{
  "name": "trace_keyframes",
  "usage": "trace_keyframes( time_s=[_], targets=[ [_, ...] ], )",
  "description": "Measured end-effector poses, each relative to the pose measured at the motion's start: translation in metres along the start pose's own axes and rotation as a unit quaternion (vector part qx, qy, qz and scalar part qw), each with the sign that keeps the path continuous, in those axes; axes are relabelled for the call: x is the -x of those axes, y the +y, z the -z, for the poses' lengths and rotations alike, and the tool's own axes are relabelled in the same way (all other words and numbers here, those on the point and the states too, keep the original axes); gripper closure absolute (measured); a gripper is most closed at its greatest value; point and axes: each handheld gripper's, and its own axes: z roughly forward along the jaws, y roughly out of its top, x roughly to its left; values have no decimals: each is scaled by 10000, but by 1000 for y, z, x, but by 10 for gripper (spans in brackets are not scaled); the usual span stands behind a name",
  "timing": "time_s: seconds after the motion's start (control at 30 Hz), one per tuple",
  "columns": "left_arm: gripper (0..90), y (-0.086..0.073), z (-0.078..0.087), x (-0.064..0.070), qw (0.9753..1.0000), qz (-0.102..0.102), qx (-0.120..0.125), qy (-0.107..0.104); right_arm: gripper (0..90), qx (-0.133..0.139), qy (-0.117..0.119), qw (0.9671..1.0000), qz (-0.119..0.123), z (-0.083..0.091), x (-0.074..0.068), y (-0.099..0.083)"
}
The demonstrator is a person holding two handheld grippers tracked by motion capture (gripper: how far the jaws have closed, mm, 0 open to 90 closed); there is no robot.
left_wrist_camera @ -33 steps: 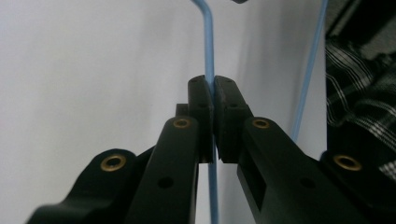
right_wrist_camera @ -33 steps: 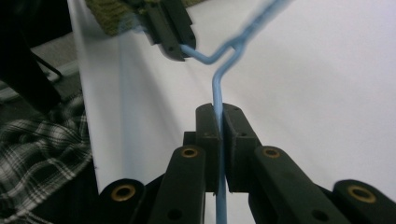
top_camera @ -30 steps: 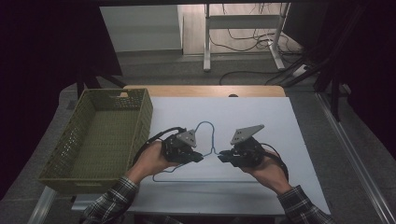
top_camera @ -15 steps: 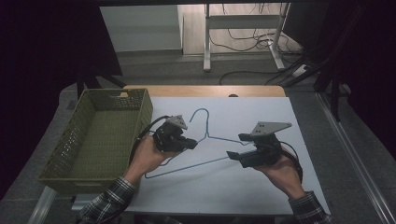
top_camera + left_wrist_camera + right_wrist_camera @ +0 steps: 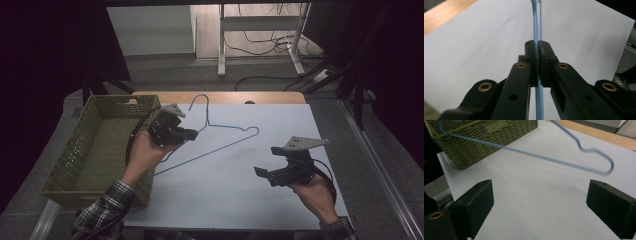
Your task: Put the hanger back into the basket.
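Blue hanger (image 5: 227, 131), green woven basket (image 5: 95, 150), plaid sleeve (image 5: 102, 207).

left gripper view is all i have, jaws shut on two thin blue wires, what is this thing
Observer: A blue wire hanger, seen in the high view. The left hand-held gripper holds it above the white table.
Operator: where's the other hand-held gripper
Observer: The right hand-held gripper is apart from the hanger, nearer the person; in its own view the jaws stand wide open with nothing between them.
Operator: anything beside me
Observer: A green woven basket sits at the table's left edge, next to your hand. I see nothing in it.
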Motion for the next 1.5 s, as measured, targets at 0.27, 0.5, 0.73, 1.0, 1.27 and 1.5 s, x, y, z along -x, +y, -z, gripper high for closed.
trace_keyframes(
  time_s=[0.27,0.5,0.73,1.0,1.27,1.5],
  targets=[
    [874,-3,26,-19,9992,208,81,326,40,30,-48,9995,-303,3,8,-13],
    [874,-18,60,-44,9952,556,228,768,37,-279,-150,9991,-295,-1,14,-27],
    [875,-40,87,-64,9901,825,358,1079,2,-439,-244,9982,-313,-6,16,-39],
    [876,-65,115,-79,9843,1071,553,1288,1,-590,-287,9973,-324,-10,20,-45],
    [877,-86,146,-89,9760,1269,698,1626,1,-666,-301,9966,-379,-12,22,-48],
    [876,-110,169,-99,9665,1500,852,1901,1,-695,-288,9965,-377,-13,23,-49]
  ],
)
